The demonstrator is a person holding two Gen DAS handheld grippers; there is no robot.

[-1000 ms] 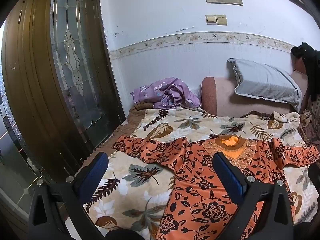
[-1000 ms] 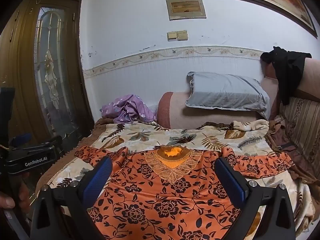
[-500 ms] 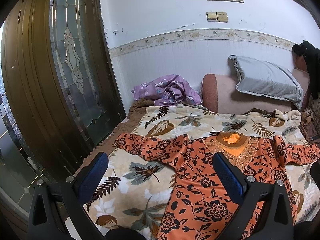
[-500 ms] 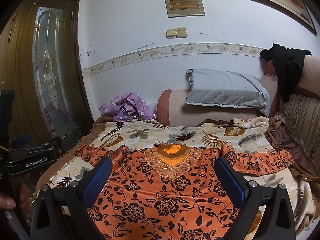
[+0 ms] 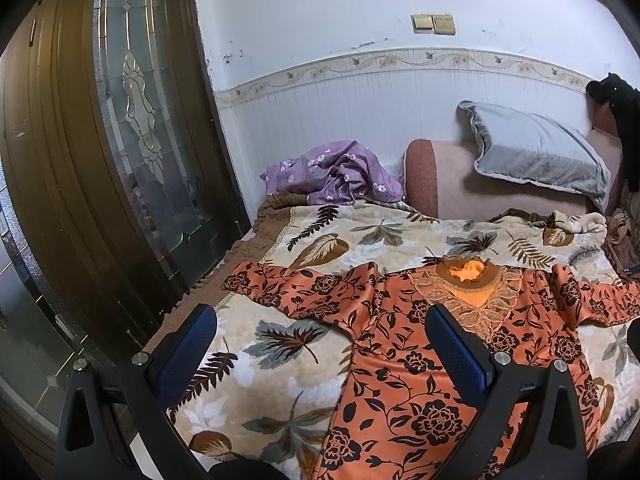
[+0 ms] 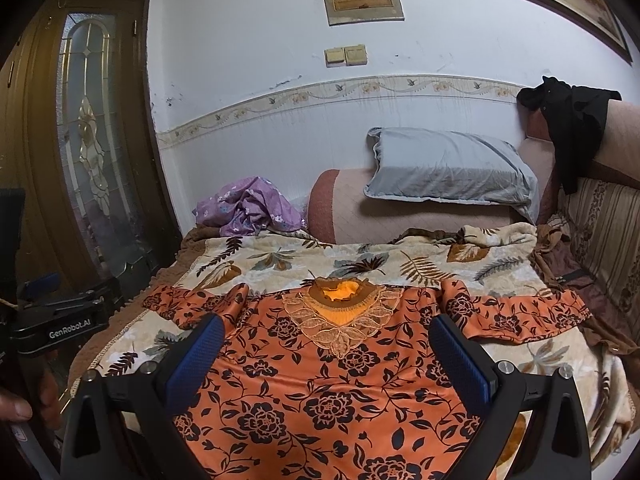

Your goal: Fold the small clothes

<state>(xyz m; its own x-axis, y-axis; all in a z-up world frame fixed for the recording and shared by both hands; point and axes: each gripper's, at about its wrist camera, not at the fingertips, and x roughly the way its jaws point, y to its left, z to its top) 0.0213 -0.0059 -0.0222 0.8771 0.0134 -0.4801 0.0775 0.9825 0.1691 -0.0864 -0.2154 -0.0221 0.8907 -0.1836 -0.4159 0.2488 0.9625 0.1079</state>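
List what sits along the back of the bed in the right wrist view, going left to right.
Glass-panelled door → crumpled purple floral cloth → pink bolster → grey pillow → black garment draped over the sofa back.

light: dim, soft, even indoor
source: cannot tell
shadows: faint, under gripper fingers (image 5: pixel 188 354)
glare: slight sheen on glass door (image 5: pixel 140 128)
distortion: strong fisheye, black corners, wall (image 6: pixel 260 40) lines bowed
focus: sharp centre, softer edges
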